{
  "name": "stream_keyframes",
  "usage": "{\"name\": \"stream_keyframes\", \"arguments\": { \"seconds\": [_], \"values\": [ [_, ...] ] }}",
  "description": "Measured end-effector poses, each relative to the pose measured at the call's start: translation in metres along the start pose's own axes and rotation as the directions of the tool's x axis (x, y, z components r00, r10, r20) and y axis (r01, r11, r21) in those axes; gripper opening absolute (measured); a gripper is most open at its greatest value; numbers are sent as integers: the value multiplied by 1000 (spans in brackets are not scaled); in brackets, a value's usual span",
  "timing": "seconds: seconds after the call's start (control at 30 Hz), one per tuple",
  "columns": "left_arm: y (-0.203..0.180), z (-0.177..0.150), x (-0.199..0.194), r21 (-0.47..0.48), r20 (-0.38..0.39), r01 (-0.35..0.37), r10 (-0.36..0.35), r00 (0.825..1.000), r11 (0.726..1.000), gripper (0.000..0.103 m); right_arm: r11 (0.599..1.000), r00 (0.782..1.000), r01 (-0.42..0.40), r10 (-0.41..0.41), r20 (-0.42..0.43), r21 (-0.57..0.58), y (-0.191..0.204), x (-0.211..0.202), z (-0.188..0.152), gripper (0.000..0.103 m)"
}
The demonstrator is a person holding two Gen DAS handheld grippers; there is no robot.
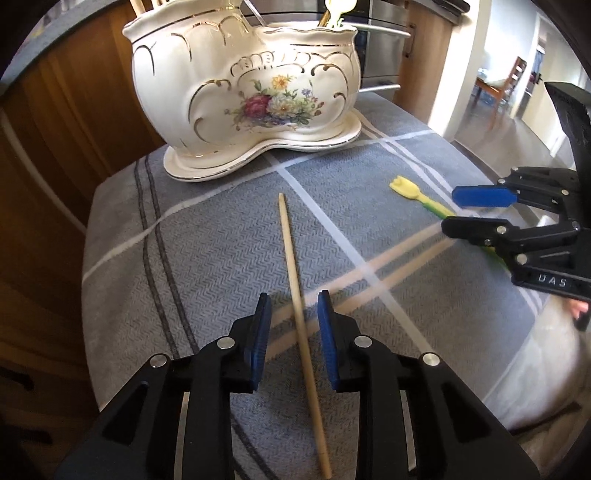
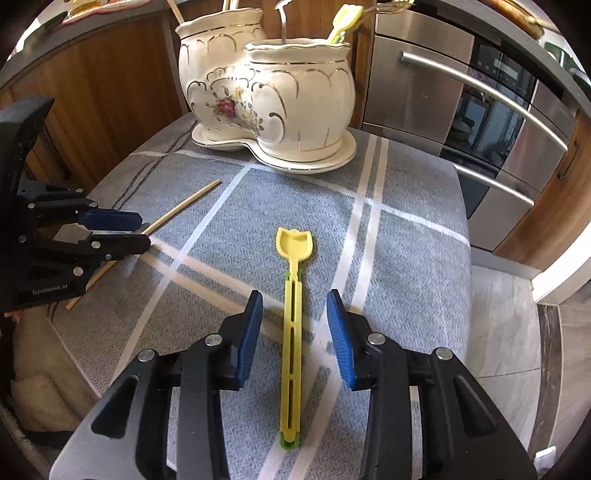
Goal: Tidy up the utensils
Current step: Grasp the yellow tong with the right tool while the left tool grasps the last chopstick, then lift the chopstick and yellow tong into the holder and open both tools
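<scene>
Two grippers: left gripper [image 1: 293, 325] and right gripper [image 2: 294, 325] both hang over the grey striped cloth [image 1: 207, 236], each with its blue-padded fingers spread wide and pinching nothing.
Left target: wooden chopstick [image 1: 301, 328] lies flat on the cloth, running between the left fingers without touching either.
Right target: yellow scoop [image 2: 291, 328] with green ends lies flat between the right fingers, bowl end toward the holder.
Surroundings: wooden cabinet [image 1: 66, 122] to the left, steel oven front [image 2: 461, 122] with bar handles behind on the right; nothing sits between either utensil and the holder.
Container: white floral ceramic holder [image 2: 295, 107], two joined pots on a matching base, stands at the cloth's far edge.
Contents: taller pot holds pale sticks; lower pot holds a metal utensil handle and a second yellow scoop [image 2: 343, 22].
</scene>
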State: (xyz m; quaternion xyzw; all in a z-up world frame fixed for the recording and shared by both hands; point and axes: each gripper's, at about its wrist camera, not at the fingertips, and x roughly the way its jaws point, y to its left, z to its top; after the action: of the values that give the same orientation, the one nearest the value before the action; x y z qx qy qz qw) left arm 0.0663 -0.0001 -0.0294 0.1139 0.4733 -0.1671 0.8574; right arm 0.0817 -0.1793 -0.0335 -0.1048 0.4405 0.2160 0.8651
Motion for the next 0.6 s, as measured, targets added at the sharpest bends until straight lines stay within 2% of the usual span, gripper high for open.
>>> {"name": "stream_keyframes", "arguments": {
  "seconds": [0.07,0.13,0.17,0.23,0.27,0.3,0.4,0.6],
  "values": [
    [-5,-1,0,-11,7,-7,7,1000,1000,27,1000,1000,4,-4,-11,-12,1,4,3,36],
    [-10,-2,0,-5,18,-12,12,1000,1000,27,1000,1000,-9,8,-22,-22,2,7,4,31],
    [-13,-3,-1,-3,23,-16,16,1000,1000,26,999,1000,-15,14,-27,-28,3,8,4,25],
    [-14,-6,-2,-5,28,-14,14,999,1000,21,999,999,-24,23,-26,-23,2,8,4,20],
    [-14,-6,-3,-2,32,-17,17,999,1000,18,999,999,-28,28,-25,-17,2,8,4,12],
    [-14,-6,-3,3,34,-20,20,999,1000,13,999,999,-29,28,-24,-15,1,9,4,10],
    [-15,-5,-2,5,42,-21,21,999,1000,6,1000,1000,-27,27,-14,-13,2,7,2,10],
    [-16,-4,-6,16,83,-6,5,997,1000,5,1000,999,-29,28,36,10,2,-3,1,10]
  ]
}}
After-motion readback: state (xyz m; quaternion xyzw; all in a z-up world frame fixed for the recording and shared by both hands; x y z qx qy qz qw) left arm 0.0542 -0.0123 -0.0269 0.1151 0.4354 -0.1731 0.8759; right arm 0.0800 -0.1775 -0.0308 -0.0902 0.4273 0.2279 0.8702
